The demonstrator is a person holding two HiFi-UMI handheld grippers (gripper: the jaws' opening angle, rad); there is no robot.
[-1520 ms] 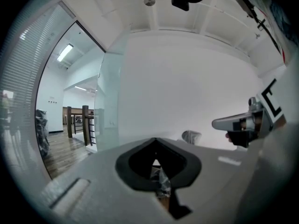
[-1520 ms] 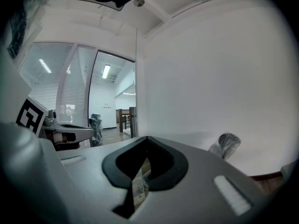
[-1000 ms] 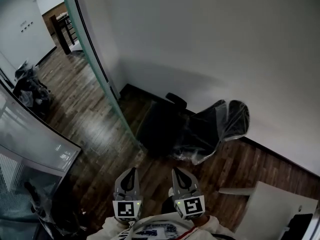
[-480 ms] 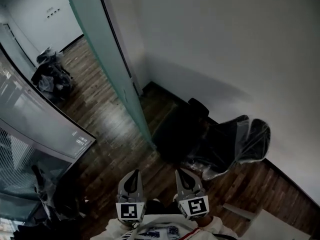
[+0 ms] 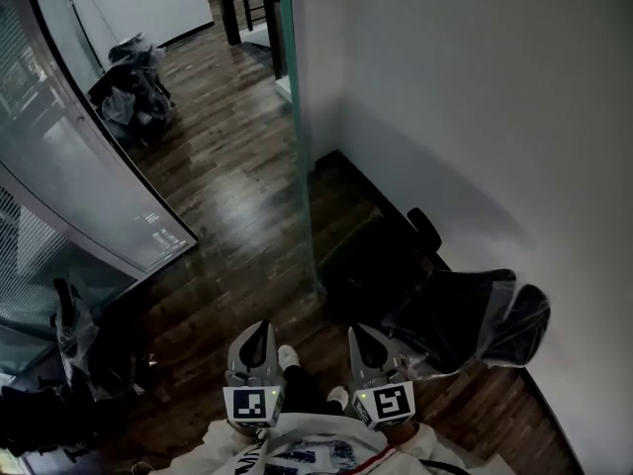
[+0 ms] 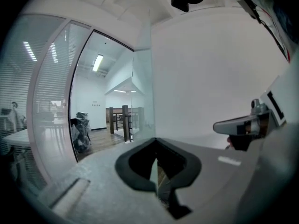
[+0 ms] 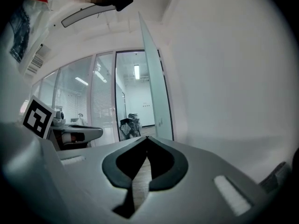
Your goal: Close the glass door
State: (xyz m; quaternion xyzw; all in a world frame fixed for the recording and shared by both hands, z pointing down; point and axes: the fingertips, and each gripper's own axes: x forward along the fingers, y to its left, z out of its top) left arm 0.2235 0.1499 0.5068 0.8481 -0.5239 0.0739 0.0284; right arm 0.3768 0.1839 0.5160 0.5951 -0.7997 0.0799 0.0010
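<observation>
A: Whereabouts of the tall, green-tinted glass door [image 5: 302,181]?

B: Straight ahead, on the far side of both grippers, standing open. Seen edge-on from the head view, long axis upright, foot planted on the dark wooden plank floor [image 5: 223,201] just beyond the feet. Swung back close to the plain white wall [image 5: 475,117] on the right.

A: State of the left gripper [image 5: 262,329]?

B: Closed tip to tip, nothing between. Same for the right gripper [image 5: 359,331]: pinched fully together and empty. Both held low and near, side by side, well apart from the door.

A: Nearer hand?

B: Hard to separate. Lined up roughly between the two, so reachable by either.

A: Needed for the coming move, probably?

B: Reaching forward to the free edge or a handle, then swinging leftward, away from the wall. No handle made out from here. Worth minding: a black office chair wrapped in clear plastic [image 5: 450,315], lying by the wall, right of the door's foot.
</observation>
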